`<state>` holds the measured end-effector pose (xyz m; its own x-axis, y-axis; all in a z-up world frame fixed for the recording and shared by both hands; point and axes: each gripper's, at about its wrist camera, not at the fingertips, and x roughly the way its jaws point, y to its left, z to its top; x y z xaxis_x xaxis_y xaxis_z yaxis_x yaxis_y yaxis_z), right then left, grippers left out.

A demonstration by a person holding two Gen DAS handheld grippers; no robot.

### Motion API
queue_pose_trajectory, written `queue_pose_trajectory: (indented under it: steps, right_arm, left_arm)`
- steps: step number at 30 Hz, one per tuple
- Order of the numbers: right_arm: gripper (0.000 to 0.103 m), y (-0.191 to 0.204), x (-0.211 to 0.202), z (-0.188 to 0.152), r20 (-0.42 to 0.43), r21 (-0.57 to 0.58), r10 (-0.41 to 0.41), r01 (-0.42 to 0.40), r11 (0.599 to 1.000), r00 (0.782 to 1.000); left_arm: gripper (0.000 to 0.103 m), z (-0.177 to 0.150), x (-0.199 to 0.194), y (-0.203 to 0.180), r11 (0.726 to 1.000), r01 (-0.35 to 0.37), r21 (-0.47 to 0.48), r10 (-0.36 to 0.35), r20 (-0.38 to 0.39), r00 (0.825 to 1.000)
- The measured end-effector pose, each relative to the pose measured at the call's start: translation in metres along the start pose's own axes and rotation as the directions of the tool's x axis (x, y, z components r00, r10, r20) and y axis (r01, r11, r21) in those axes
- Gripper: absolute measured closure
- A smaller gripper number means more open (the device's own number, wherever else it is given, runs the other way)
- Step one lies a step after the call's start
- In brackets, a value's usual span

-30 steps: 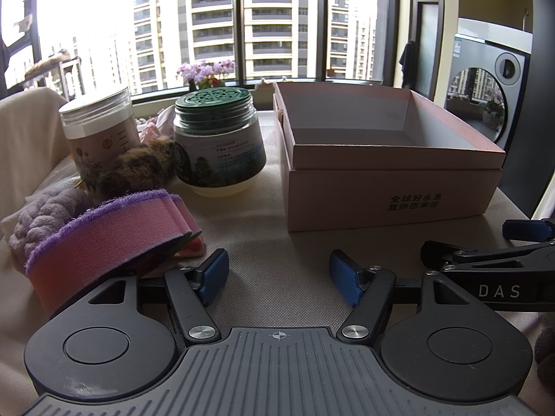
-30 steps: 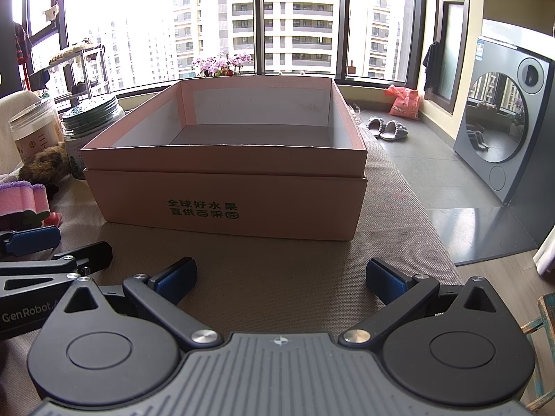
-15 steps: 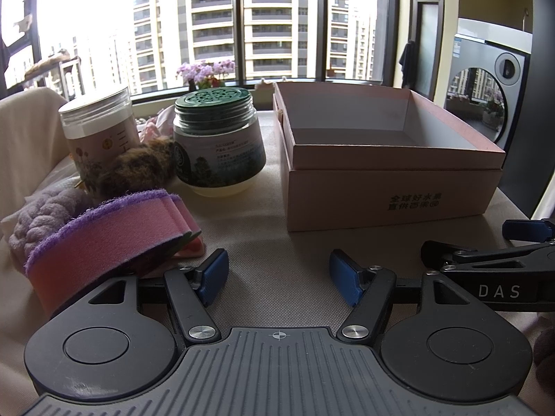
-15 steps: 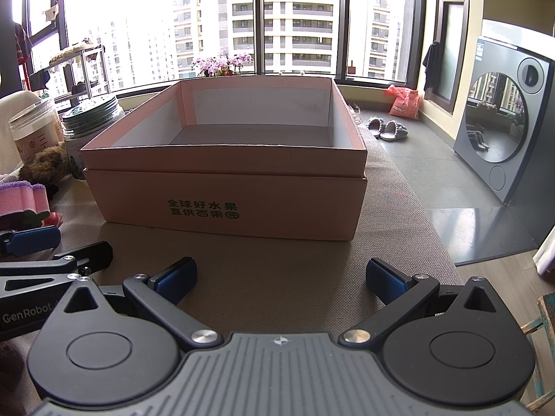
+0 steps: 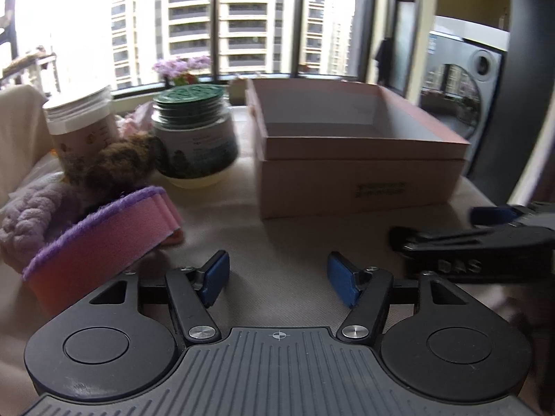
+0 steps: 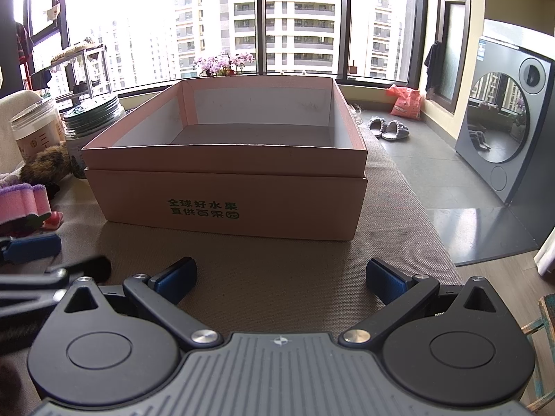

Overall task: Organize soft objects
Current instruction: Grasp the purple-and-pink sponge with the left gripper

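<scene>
A pink sponge with a purple fuzzy top [image 5: 100,235] lies at the left, just ahead of my left gripper [image 5: 277,279], which is open and empty. Behind the sponge lie a lilac knitted cloth [image 5: 31,215] and a brown furry toy [image 5: 114,166]. An open, empty pink cardboard box [image 5: 347,176] stands ahead on the right; it also shows in the right wrist view [image 6: 225,194]. My right gripper [image 6: 281,279] is open and empty, in front of the box. The sponge [image 6: 20,204] and furry toy [image 6: 45,166] show at that view's left edge.
A green-lidded jar [image 5: 194,138] and a white-lidded jar [image 5: 83,124] stand behind the soft things. The table [image 6: 277,260] has a beige cloth and its right edge drops to the floor. A washing machine [image 6: 513,131] stands at the right.
My left gripper has shifted forward and slightly left, and its view is blurred by motion. The right gripper has barely moved. Both stay open.
</scene>
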<state>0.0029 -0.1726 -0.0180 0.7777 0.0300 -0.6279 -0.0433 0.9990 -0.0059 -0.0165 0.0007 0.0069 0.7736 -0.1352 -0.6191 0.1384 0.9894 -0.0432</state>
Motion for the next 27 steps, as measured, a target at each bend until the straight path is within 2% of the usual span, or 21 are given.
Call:
queue_pose_trajectory:
  steps: [3,5,9,12,16,18,20,22,25,27]
  right_arm:
    - [0.000,-0.002,0.002,0.002,-0.017,-0.010,0.013,-0.014,1.000,1.000]
    - [0.000,-0.004,0.000,0.005,-0.038,-0.019,0.023,-0.024,1.000,0.999]
    - [0.000,-0.006,0.001,0.009,-0.098,-0.035,0.034,-0.038,0.999,0.995]
    - [0.000,-0.006,0.001,0.012,-0.132,-0.048,0.045,-0.052,0.998,0.990]
    - [0.003,-0.001,-0.004,0.012,-0.155,-0.079,0.082,-0.095,0.992,0.985]
    - [0.005,0.002,-0.011,0.012,-0.136,-0.070,0.097,-0.108,0.992,0.986]
    - [0.005,0.006,-0.023,0.011,-0.090,-0.062,0.105,-0.111,0.992,0.990]
    - [0.005,0.012,-0.031,0.012,-0.049,-0.071,0.112,-0.115,0.991,0.992]
    - [0.005,0.022,-0.040,0.015,-0.019,-0.119,0.120,-0.121,0.985,0.993]
    - [0.005,0.026,-0.043,0.015,-0.015,-0.154,0.128,-0.129,0.980,0.992]
  left_arm:
    - [0.036,-0.003,-0.018,-0.003,0.992,0.118,0.037,-0.118,0.002,0.993]
    - [0.049,-0.005,-0.034,-0.007,0.982,0.176,0.068,-0.177,0.009,0.984]
    - [0.049,-0.008,-0.059,0.001,0.956,0.278,0.094,-0.280,0.013,0.960]
    - [0.049,-0.006,-0.073,0.015,0.960,0.255,0.112,-0.261,0.040,0.965]
    - [0.048,0.005,-0.076,0.056,0.990,0.129,0.063,-0.134,0.088,0.987]
    - [0.048,0.011,-0.070,0.081,0.996,0.078,0.031,-0.080,0.078,0.994]
    - [0.048,0.013,-0.059,0.102,0.998,0.064,-0.013,-0.063,0.048,0.997]
    - [0.048,0.015,-0.046,0.126,0.993,0.085,-0.081,-0.084,0.011,0.996]
    - [0.049,0.016,-0.032,0.147,0.970,0.183,-0.159,-0.189,-0.025,0.982]
    - [0.041,0.016,-0.030,0.149,0.962,0.223,-0.157,-0.231,-0.036,0.972]
